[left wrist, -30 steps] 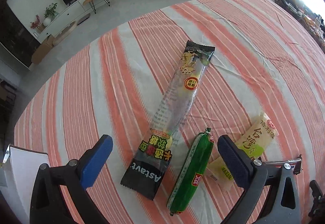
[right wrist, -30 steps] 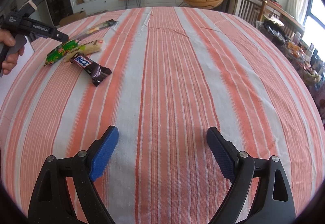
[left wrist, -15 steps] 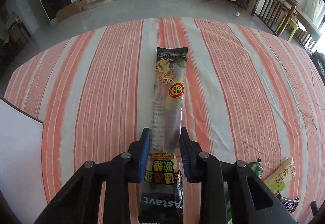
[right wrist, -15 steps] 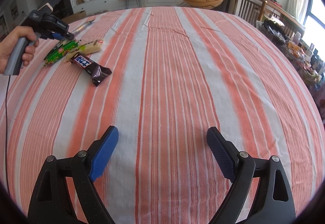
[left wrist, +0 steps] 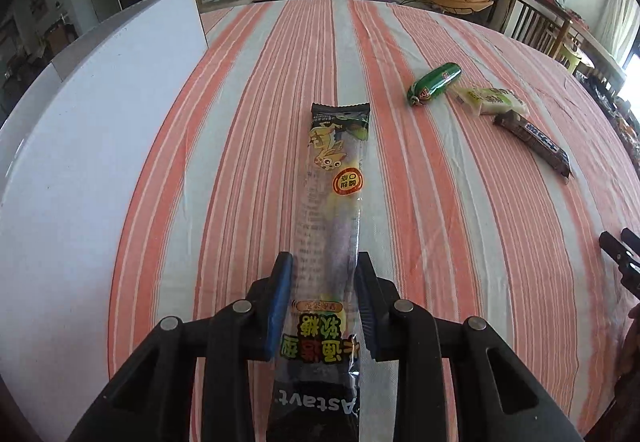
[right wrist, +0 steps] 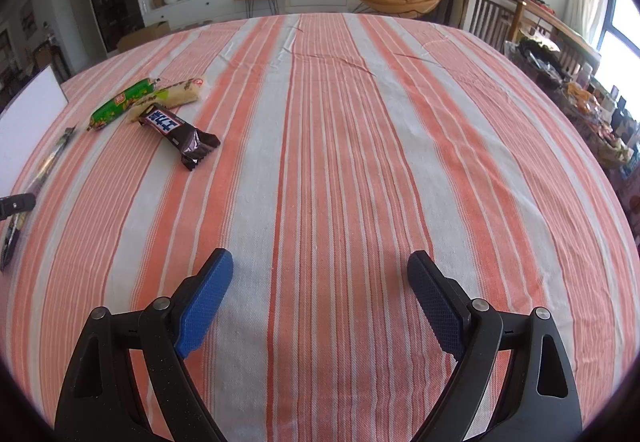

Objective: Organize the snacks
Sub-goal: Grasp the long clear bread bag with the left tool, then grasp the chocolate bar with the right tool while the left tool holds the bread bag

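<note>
A long clear candy packet [left wrist: 336, 169] with black ends sticks out forward from my left gripper [left wrist: 324, 262]. The blue pads touch its two sides near the printed end, and the jaws are opening slightly around it. In the right wrist view the same packet [right wrist: 48, 161] shows at the far left edge. A green sausage stick [left wrist: 434, 81], a pale yellow packet [left wrist: 494, 101] and a dark chocolate bar [left wrist: 536, 141] lie together on the striped cloth to the right. My right gripper [right wrist: 320, 266] hovers open over bare cloth with nothing between its fingers.
A white flat-topped box [left wrist: 100, 121] stands along the table's left side, close to the held packet. The orange and white striped tablecloth [right wrist: 340, 121] covers the whole table. Chairs and a cluttered side table [right wrist: 580, 97] stand beyond the right edge.
My left gripper closed on the long candy packet and carried it left towards the white box, leaving the other three snacks to the right. The right gripper has not moved.
</note>
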`<state>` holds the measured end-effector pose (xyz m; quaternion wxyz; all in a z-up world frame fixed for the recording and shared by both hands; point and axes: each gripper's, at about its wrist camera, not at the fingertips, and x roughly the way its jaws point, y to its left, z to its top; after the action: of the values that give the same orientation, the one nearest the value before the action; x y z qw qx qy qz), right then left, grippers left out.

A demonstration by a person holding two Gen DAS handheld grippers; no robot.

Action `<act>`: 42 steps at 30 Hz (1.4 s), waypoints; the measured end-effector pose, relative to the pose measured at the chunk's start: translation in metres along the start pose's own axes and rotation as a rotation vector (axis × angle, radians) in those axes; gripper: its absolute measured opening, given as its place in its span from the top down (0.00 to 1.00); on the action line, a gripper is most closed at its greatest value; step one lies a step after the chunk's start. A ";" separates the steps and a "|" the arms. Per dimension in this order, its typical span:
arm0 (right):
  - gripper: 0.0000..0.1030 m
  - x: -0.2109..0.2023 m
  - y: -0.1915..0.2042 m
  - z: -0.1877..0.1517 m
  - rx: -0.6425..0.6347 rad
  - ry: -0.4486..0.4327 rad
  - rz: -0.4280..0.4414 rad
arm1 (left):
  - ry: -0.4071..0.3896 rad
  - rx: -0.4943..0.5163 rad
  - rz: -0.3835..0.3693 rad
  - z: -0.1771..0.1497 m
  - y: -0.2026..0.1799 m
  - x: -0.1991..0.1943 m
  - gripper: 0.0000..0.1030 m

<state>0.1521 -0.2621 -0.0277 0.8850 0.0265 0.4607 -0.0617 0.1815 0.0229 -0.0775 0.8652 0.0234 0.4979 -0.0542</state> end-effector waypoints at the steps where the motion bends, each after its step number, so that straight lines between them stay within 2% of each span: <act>1: 0.11 0.000 0.000 0.000 0.000 0.000 0.000 | -0.022 0.022 -0.004 -0.009 -0.003 -0.005 0.52; 2: 0.11 0.000 0.000 0.000 0.000 0.000 0.000 | -0.024 0.041 -0.010 -0.015 -0.005 -0.005 0.41; 3: 0.11 0.000 0.000 0.000 0.000 0.000 0.000 | -0.031 0.046 0.000 -0.021 -0.005 -0.005 0.22; 4: 0.11 0.000 0.000 0.000 0.000 0.000 0.000 | -0.046 0.043 0.019 -0.025 -0.004 -0.005 0.12; 5: 0.11 0.000 0.000 0.000 0.000 0.000 0.001 | -0.065 0.037 0.022 -0.025 -0.001 -0.003 0.08; 6: 0.11 0.000 0.000 0.000 0.000 0.000 0.000 | -0.071 0.021 0.023 -0.025 0.004 0.000 0.00; 7: 0.11 0.000 0.000 0.000 0.000 0.000 0.001 | -0.077 -0.015 0.007 -0.024 0.011 0.003 0.00; 9: 0.11 0.000 0.000 0.000 0.001 0.000 0.003 | -0.088 -0.045 0.036 -0.018 0.015 0.005 0.00; 17: 0.09 0.002 0.006 -0.001 -0.018 0.008 0.022 | -0.095 -0.043 0.033 -0.016 0.017 0.008 0.00; 19: 0.10 0.001 0.012 0.010 -0.060 0.037 0.086 | -0.095 -0.043 0.032 -0.016 0.017 0.008 0.00; 20: 0.12 -0.003 0.017 0.018 -0.085 0.018 0.123 | -0.095 -0.044 0.032 -0.016 0.017 0.008 0.00; 23: 0.11 -0.011 0.049 0.049 -0.210 -0.062 0.170 | -0.095 -0.044 0.032 -0.016 0.017 0.008 0.00; 25: 0.11 0.005 0.076 0.071 -0.313 -0.021 0.194 | -0.095 -0.044 0.032 -0.016 0.018 0.007 0.00; 27: 0.12 0.033 0.096 0.086 -0.370 0.054 0.182 | -0.095 -0.045 0.031 -0.016 0.018 0.007 0.00; 31: 0.14 0.065 0.112 0.096 -0.357 0.123 0.175 | -0.095 -0.045 0.031 -0.016 0.017 0.007 0.00; 32: 0.24 0.067 0.112 0.093 -0.345 0.136 0.181 | -0.095 -0.045 0.031 -0.016 0.017 0.007 0.00; 33: 0.38 0.066 0.109 0.093 -0.316 0.137 0.212 | -0.095 -0.045 0.031 -0.016 0.017 0.007 0.00; 35: 0.72 0.059 0.105 0.086 -0.279 0.131 0.198 | -0.095 -0.045 0.032 -0.015 0.017 0.007 0.00; 37: 0.80 0.048 0.097 0.074 -0.256 0.125 0.202 | -0.096 -0.045 0.032 -0.016 0.017 0.006 0.00; 42: 0.80 0.010 0.092 0.020 -0.158 0.060 0.121 | -0.096 -0.045 0.034 -0.016 0.016 0.006 0.00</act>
<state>0.1864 -0.1741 -0.0253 0.8722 -0.0136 0.4881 0.0290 0.1727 0.0401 -0.0914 0.8891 0.0097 0.4566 -0.0296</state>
